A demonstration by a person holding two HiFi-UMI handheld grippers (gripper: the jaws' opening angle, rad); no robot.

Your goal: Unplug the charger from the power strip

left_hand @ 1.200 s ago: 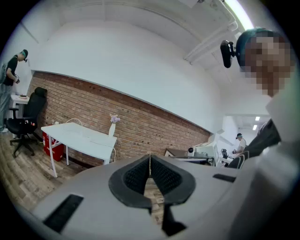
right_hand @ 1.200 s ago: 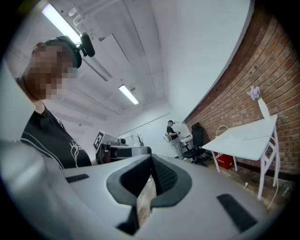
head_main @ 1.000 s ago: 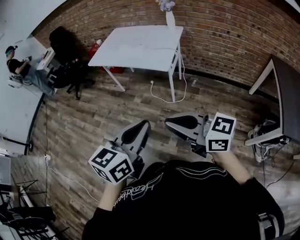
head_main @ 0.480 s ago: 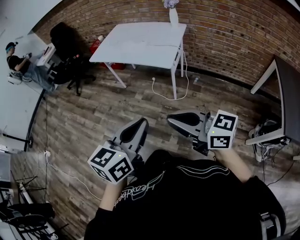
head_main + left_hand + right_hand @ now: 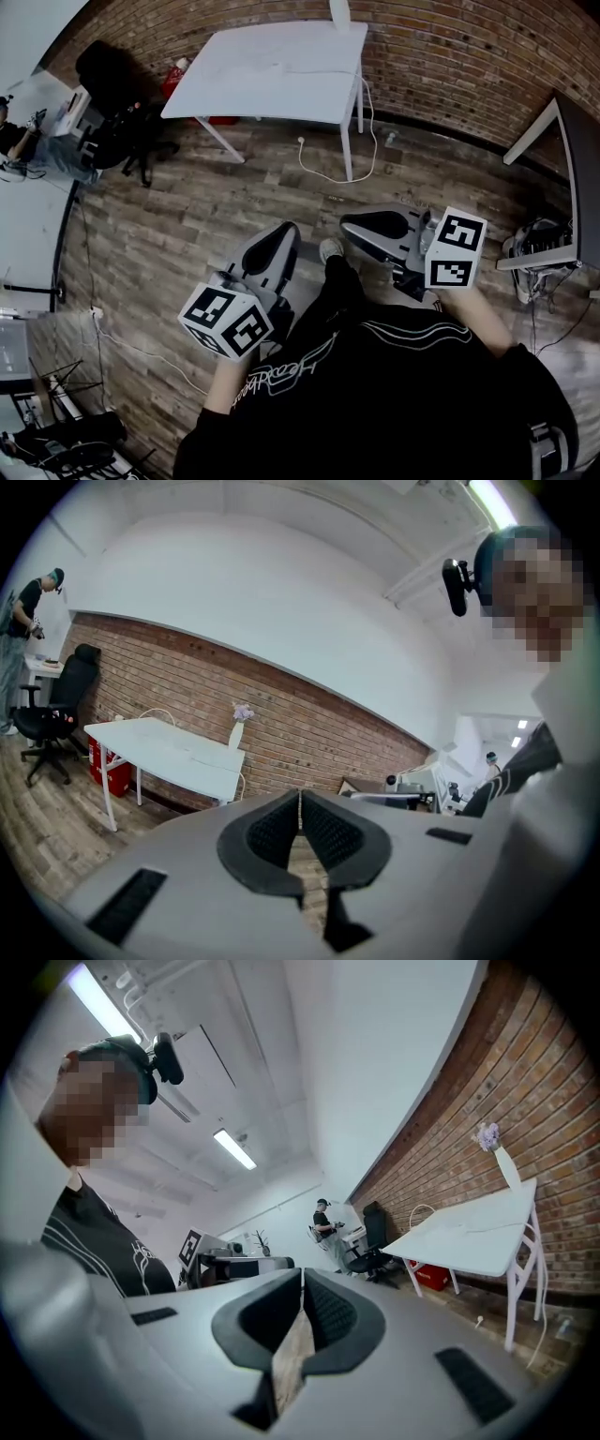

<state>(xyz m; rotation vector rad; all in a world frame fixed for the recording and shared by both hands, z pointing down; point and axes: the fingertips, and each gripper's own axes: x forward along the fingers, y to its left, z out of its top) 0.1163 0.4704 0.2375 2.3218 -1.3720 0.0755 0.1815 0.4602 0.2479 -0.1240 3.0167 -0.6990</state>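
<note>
My left gripper (image 5: 286,236) and right gripper (image 5: 352,225) are held side by side above the wooden floor, both pointing at the white table (image 5: 272,70) by the brick wall. Each is shut with nothing between its pads, as the left gripper view (image 5: 300,799) and the right gripper view (image 5: 302,1279) show. A white cable hangs off the table's right side and ends in a plug (image 5: 302,142) lying on the floor. I cannot make out a power strip or a charger in any view. The table (image 5: 169,752) (image 5: 478,1232) carries a white vase (image 5: 236,731) with flowers.
A black office chair (image 5: 108,84) and a red object (image 5: 173,80) stand left of the table. A person (image 5: 19,141) works at a desk far left. A dark desk (image 5: 572,178) with a bag under it stands at the right. Cables (image 5: 141,356) run across the floor lower left.
Both grippers and the camera have moved forward toward the white table, which now sits higher in the head view. A shoe now shows between the grippers. Both stay shut.
</note>
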